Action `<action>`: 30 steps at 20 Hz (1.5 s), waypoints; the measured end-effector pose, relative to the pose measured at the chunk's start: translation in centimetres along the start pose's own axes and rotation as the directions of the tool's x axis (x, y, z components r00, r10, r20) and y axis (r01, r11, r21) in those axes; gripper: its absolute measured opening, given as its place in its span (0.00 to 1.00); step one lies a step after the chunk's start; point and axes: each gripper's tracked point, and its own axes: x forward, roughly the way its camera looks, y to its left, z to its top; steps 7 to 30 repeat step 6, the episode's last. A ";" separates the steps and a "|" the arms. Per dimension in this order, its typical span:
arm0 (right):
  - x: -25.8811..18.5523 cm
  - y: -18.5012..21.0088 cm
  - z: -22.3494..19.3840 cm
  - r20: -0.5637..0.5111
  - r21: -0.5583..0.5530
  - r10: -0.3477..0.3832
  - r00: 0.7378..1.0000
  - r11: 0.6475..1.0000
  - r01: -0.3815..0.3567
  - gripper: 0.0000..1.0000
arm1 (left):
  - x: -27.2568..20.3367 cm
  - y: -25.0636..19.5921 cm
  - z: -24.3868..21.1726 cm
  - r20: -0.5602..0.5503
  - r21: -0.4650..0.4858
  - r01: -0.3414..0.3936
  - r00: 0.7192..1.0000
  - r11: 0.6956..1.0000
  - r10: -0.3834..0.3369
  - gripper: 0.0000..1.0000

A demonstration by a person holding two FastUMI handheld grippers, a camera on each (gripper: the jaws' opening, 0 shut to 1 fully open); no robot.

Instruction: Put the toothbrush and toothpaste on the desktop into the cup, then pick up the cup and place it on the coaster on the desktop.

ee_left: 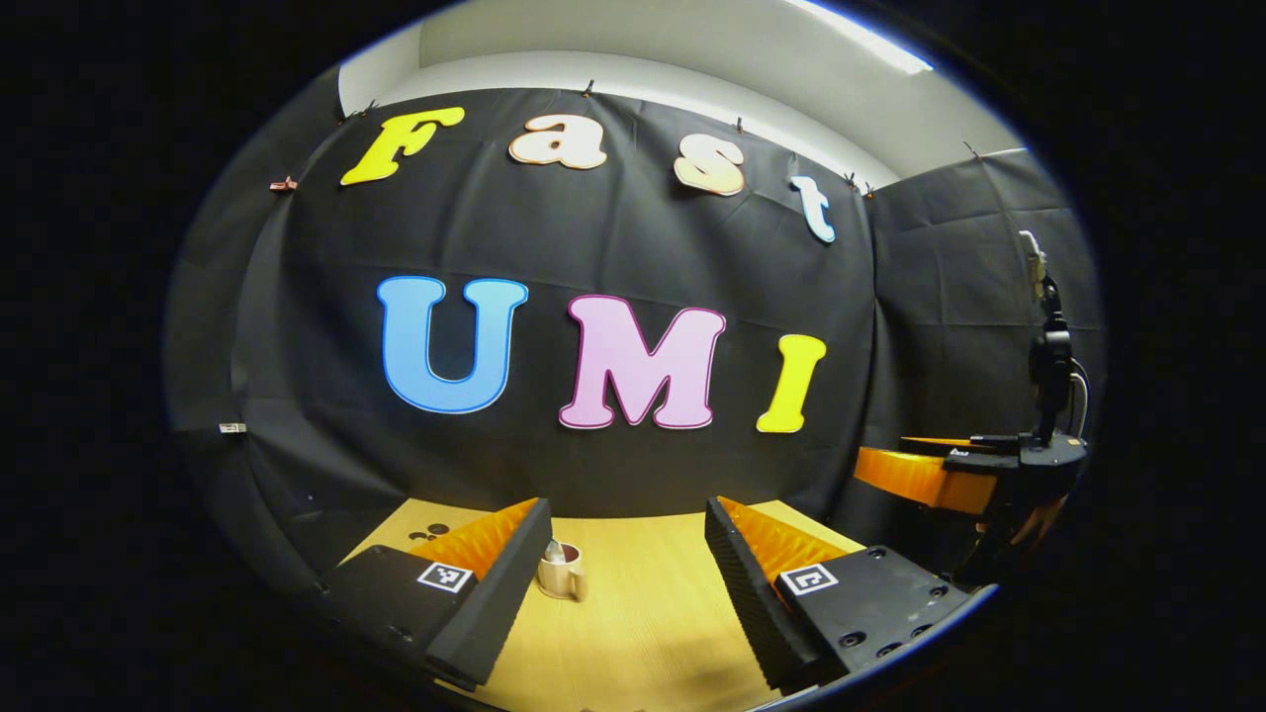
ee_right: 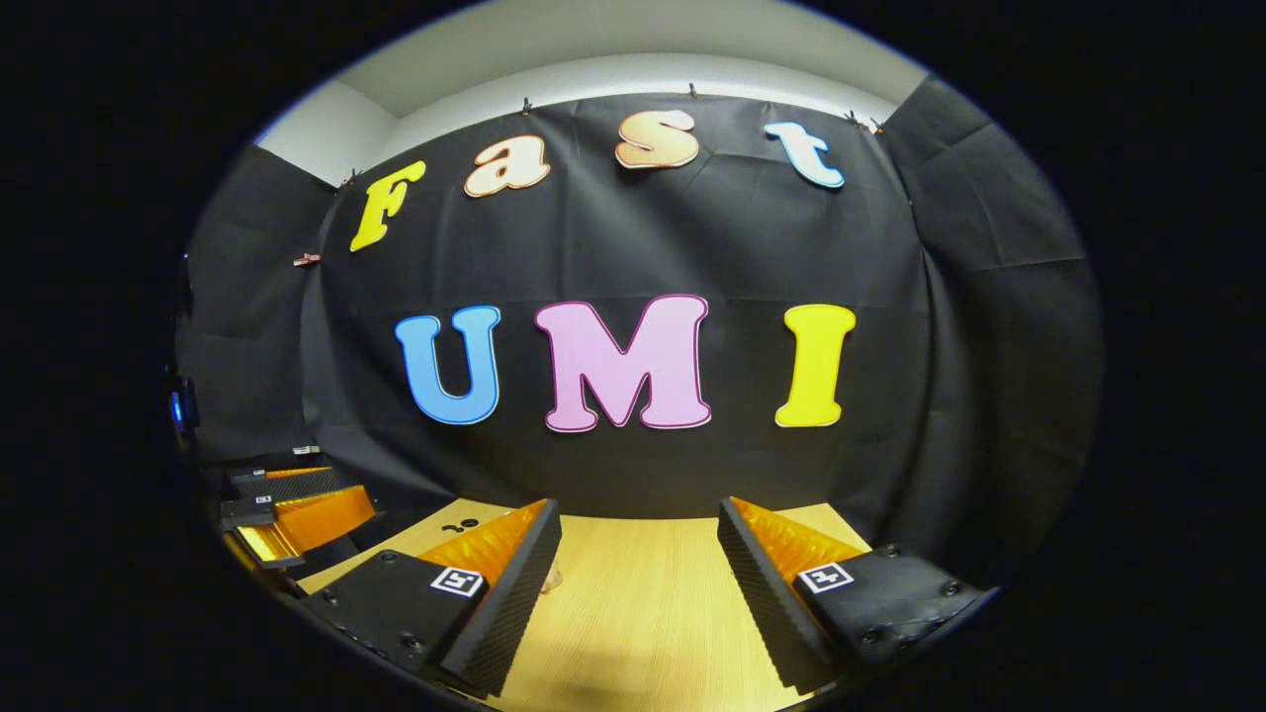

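In the left gripper view a small beige cup with a handle stands on the wooden desktop, with something pale sticking out of its top. It sits just right of my left gripper's left finger. My left gripper is open above the desk, nothing between its fingers. The right gripper hangs farther off at the right edge of that view. In the right gripper view my right gripper is open and holds nothing; a sliver of the cup peeks out beside its left finger. The left gripper is at the left edge.
The black cloth wall closes the desk at the back and on both sides. Dark round marks lie at the desk's far left corner. A stand with a device rises on the right gripper.
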 end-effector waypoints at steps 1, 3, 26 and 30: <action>-0.5 -0.1 -0.3 -0.005 0.013 -0.007 1.000 1.000 0.008 0.98 | -0.5 -0.4 -0.3 0.002 -0.001 0.007 1.000 1.000 -0.007 0.97; -1.4 0.0 -1.2 -0.017 0.028 -0.017 1.000 0.999 0.018 0.98 | -0.9 -1.0 -1.0 -0.005 -0.004 0.024 1.000 1.000 -0.024 0.97; -1.7 0.4 -2.2 -0.043 0.025 -0.018 0.999 1.000 0.019 0.98 | -1.1 -1.7 -1.8 -0.032 0.001 0.046 0.998 0.999 -0.046 0.97; -1.7 0.4 -2.2 -0.043 0.025 -0.018 0.999 1.000 0.019 0.98 | -1.1 -1.7 -1.8 -0.032 0.001 0.046 0.998 0.999 -0.046 0.97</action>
